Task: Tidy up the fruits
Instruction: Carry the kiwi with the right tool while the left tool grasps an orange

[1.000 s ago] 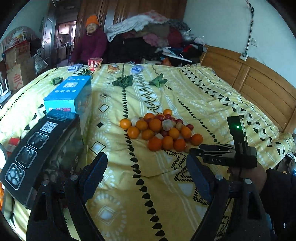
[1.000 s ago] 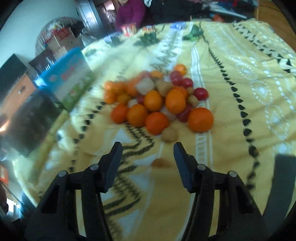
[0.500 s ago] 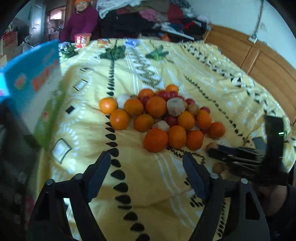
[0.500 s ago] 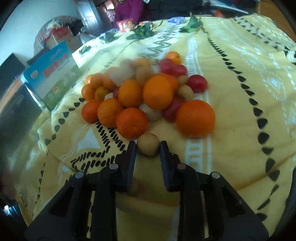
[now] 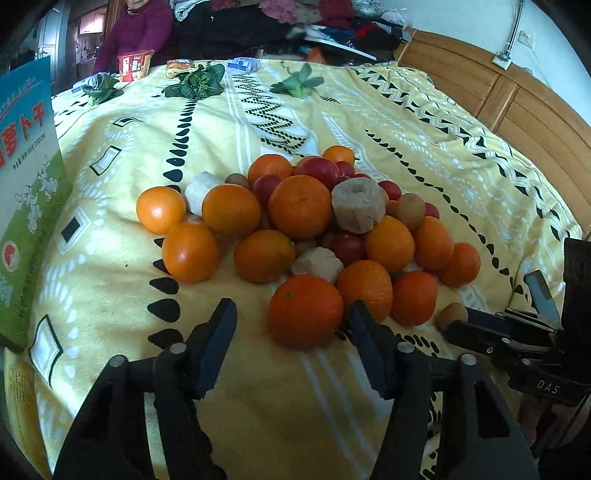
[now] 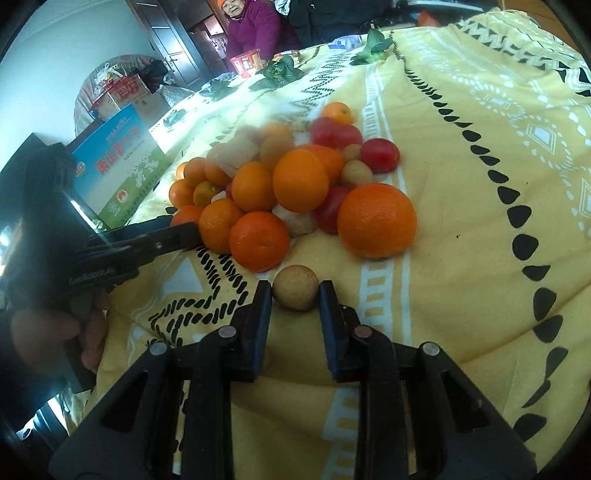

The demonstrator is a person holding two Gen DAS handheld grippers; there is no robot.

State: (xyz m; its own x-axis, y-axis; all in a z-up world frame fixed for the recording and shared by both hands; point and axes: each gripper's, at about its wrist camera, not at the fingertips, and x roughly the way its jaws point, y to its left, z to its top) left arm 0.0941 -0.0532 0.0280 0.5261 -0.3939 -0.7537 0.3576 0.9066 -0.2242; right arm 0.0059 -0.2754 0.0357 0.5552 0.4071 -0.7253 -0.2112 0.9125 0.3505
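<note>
A blue and green box [image 5: 26, 206] stood at the left side of the bed, with big red Chinese writing on it and little white cartoon animals, but I could not read the small words. The right gripper [image 6: 295, 295] had white letters "DAS" on its black body, seen in the left wrist view. A red snack cup [image 5: 135, 64] sat far back near a woman in a purple coat [image 6: 255, 27], and its writing was too small to read. The fruit pile [image 5: 306, 225] lay in the middle of the yellow bedspread [image 5: 332, 110], with oranges, red tomatoes and pale cut chunks all heaped and touching. The left gripper [image 5: 291, 339] was held low and pointed at the pile, its two fingers wide apart, one on each side of the nearest orange [image 5: 306, 312] but not touching it. The right gripper came in low from the right side of the pile. Its fingers [image 6: 263, 306] stood on both sides of a small round tan fruit [image 6: 295, 292], right up against it, and it lay just in front of the pile. A bare hand [image 6: 44, 332] held the left gripper's handle.
</note>
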